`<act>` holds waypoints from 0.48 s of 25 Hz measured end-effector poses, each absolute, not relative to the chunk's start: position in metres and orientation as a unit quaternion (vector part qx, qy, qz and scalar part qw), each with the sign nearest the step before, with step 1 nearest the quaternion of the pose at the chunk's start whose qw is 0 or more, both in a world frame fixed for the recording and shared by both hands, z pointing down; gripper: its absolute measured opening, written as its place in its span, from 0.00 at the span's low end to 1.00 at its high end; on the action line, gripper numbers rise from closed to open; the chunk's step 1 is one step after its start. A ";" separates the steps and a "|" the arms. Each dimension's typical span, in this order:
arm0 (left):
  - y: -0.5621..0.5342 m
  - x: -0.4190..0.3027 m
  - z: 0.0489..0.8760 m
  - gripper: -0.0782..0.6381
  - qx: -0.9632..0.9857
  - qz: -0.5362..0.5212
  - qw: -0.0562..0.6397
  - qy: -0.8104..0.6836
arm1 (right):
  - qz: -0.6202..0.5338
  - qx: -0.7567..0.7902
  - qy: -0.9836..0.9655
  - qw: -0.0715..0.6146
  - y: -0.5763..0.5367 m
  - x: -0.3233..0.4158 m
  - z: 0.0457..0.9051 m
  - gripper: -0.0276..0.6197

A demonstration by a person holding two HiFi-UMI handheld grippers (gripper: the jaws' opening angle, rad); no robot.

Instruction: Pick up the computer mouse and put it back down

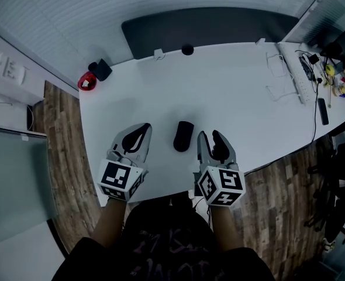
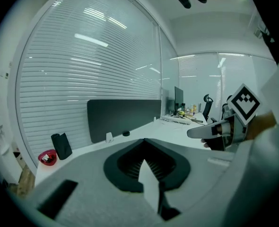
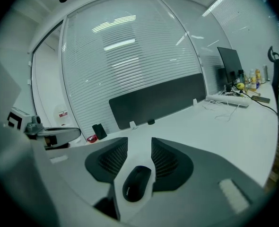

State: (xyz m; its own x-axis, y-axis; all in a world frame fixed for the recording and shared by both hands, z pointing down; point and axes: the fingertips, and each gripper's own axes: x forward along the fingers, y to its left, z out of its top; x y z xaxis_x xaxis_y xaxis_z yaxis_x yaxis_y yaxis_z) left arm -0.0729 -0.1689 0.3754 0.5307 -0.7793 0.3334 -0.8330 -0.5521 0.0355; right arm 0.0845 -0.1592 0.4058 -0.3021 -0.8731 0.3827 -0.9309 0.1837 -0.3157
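Observation:
A black computer mouse [image 1: 183,136] lies on the white table [image 1: 231,98] near its front edge, between my two grippers. In the head view my right gripper [image 1: 211,140] stands just right of the mouse. In the right gripper view the mouse [image 3: 137,183] shows low in the gap between the parted jaws, and neither pad presses on it. My right gripper [image 3: 139,148] is open. My left gripper [image 1: 138,134] hovers left of the mouse with nothing in it. In the left gripper view my left gripper [image 2: 144,143] has its tips together.
A dark partition screen [image 1: 207,31] runs along the table's far edge. A red bowl [image 1: 87,82] and a black holder [image 1: 102,69] sit at the far left corner. A keyboard [image 1: 295,75] and cables lie at the far right. Wooden floor [image 1: 61,157] flanks the table.

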 end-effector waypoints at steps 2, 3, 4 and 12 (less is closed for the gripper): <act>-0.175 -0.073 0.379 0.11 0.870 0.141 0.101 -0.461 | 0.257 0.590 -0.763 0.060 -0.164 0.083 0.410 0.29; -0.178 -0.073 0.380 0.11 0.870 0.141 0.102 -0.460 | 0.259 0.592 -0.761 0.062 -0.167 0.081 0.412 0.31; -0.182 -0.073 0.382 0.11 0.871 0.141 0.104 -0.459 | 0.262 0.593 -0.759 0.065 -0.169 0.080 0.415 0.32; -0.201 -0.072 0.413 0.11 0.875 0.150 0.128 -0.443 | 0.285 0.601 -0.741 0.097 -0.186 0.072 0.447 0.40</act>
